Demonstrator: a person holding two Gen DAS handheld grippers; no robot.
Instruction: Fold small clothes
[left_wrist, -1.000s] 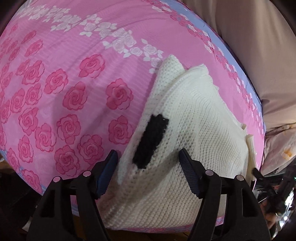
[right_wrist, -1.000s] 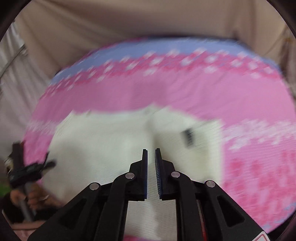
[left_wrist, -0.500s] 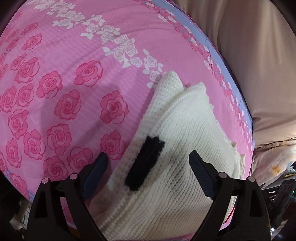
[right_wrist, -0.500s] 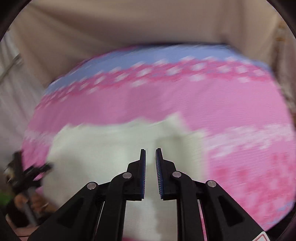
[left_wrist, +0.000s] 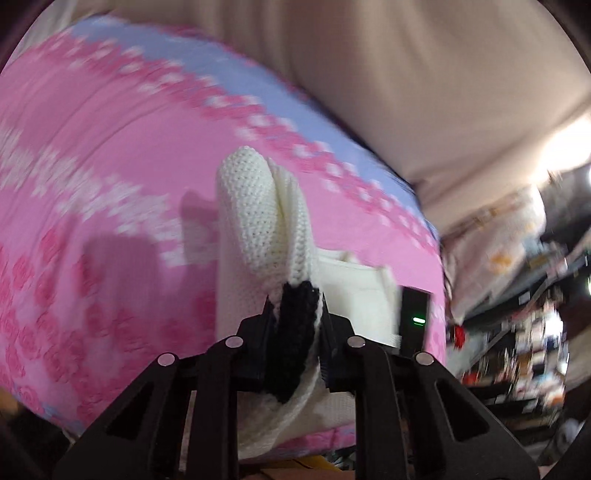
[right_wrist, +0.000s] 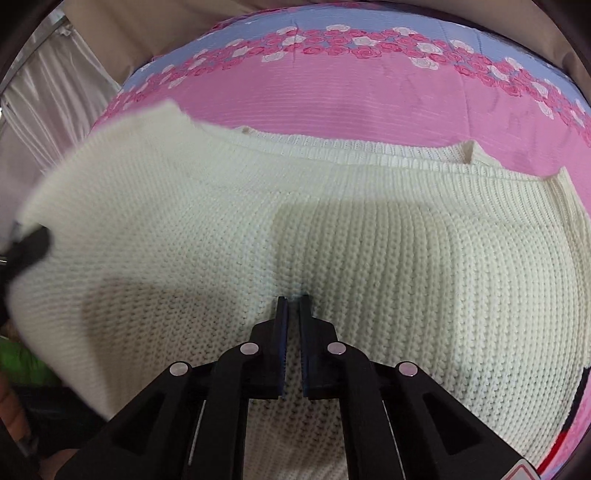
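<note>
Half a second ago the left gripper (left_wrist: 295, 325) was spread wide above the black patch (left_wrist: 295, 332); now its jaws are clamped tight on that patch, and a fold of the cream knitted sweater (left_wrist: 258, 221) is raised off the bedsheet (left_wrist: 92, 166) and stands up in a rounded hump ahead of the fingers. The left view, sharp before, is now smeared by motion, and a cluttered room edge is brought into sight at the right.

The right view, blurred earlier, is now crisp. The right gripper (right_wrist: 292, 306) is seen with its jaws almost together, a narrow slit left between them, and the tips pressed down into the sweater (right_wrist: 369, 240); whether any knit is pinched between them cannot be told.

The sweater is spread across the near part of the bed, its chunky, bumpy stitches and a ribbed band along the far edge clearly shown. The sheet (right_wrist: 369, 92) beneath is a finely ribbed pink cloth printed with roses, bordered in pale blue.
</note>
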